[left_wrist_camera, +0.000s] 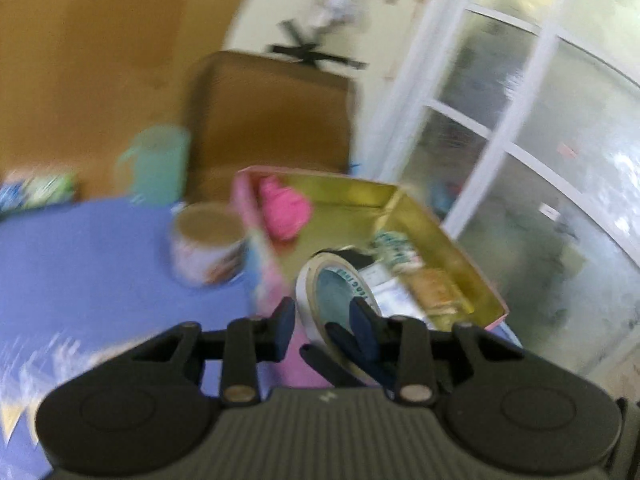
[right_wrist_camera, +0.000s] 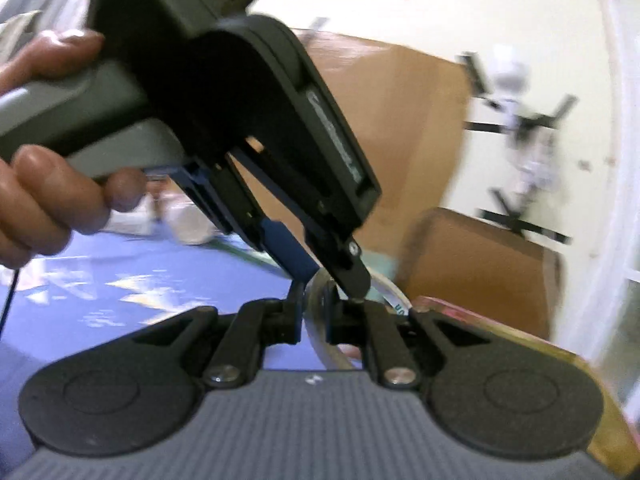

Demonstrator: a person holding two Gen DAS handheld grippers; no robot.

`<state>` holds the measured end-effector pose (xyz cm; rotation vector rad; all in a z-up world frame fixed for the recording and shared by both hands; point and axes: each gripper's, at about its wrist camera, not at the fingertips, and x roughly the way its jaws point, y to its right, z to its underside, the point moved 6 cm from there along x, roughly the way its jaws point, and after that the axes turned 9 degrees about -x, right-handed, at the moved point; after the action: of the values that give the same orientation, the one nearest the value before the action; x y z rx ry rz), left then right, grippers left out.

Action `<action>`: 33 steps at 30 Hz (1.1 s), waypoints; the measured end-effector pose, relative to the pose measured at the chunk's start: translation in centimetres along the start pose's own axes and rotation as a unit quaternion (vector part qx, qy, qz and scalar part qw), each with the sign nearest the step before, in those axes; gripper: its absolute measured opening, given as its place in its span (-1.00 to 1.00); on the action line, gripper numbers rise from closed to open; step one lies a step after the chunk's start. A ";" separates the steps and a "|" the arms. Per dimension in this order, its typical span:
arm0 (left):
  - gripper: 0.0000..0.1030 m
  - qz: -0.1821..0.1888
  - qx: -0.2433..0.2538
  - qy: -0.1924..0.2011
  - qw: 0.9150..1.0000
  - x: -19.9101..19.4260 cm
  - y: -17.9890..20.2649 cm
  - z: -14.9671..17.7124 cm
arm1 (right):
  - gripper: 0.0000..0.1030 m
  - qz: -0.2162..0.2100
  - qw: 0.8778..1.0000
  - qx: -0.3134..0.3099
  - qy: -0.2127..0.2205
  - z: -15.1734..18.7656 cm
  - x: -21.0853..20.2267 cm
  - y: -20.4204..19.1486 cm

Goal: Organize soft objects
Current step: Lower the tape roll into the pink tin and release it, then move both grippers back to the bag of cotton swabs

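I see a blue table (left_wrist_camera: 100,264) at the left. A round tin (left_wrist_camera: 208,248) and a pink box (left_wrist_camera: 440,248) sit on it.

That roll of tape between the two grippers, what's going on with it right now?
A person holds a gripper in each hand, and both are clamped on the same roll of tape. The left gripper and the right gripper each pinch its rim, keeping it upright above the near edge of the gold-lined box, over the blue table. The box already holds a pink soft item and some packets. The tape is not yet set down.
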<state>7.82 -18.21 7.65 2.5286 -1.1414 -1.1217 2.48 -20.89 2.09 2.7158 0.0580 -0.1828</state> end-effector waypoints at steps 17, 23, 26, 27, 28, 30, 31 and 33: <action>0.14 -0.080 0.038 -0.019 0.996 5.9 1.1 1.3 | -0.41 0.109 0.980 0.120 -0.118 6.0 0.6 10.0; 0.24 -0.135 -0.005 0.022 0.991 0.3 -5.3 2.4 | -0.41 0.059 0.980 0.164 -0.093 3.9 0.3 8.3; 0.24 -0.169 -0.052 0.031 0.984 -2.3 -10.0 3.8 | -0.41 0.014 0.981 0.173 -0.084 2.2 0.5 6.2; 0.24 -0.184 -0.067 0.034 0.980 -3.1 -11.6 4.3 | -0.41 0.000 0.982 0.173 -0.082 1.6 0.8 5.5; 0.24 -0.201 -0.081 0.037 0.976 -3.8 -13.2 4.9 | -0.41 -0.019 0.982 0.172 -0.081 1.0 1.0 4.5; 0.24 -0.227 -0.108 0.037 0.967 -4.9 -15.9 5.8 | -0.41 -0.062 0.980 0.171 -0.083 -0.1 1.5 2.1; 0.24 -0.236 -0.125 0.034 0.963 -5.4 -17.2 6.4 | -0.38 -0.084 0.977 0.174 -0.091 -0.5 1.8 0.7; 0.24 -0.239 -0.150 0.030 0.959 -6.1 -18.9 7.2 | -0.21 -0.121 0.974 0.160 -0.108 -0.9 2.5 -2.5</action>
<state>11.28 0.35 -1.75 2.6264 -0.3062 -1.1929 4.90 -18.20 1.53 2.9817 0.3240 -0.6053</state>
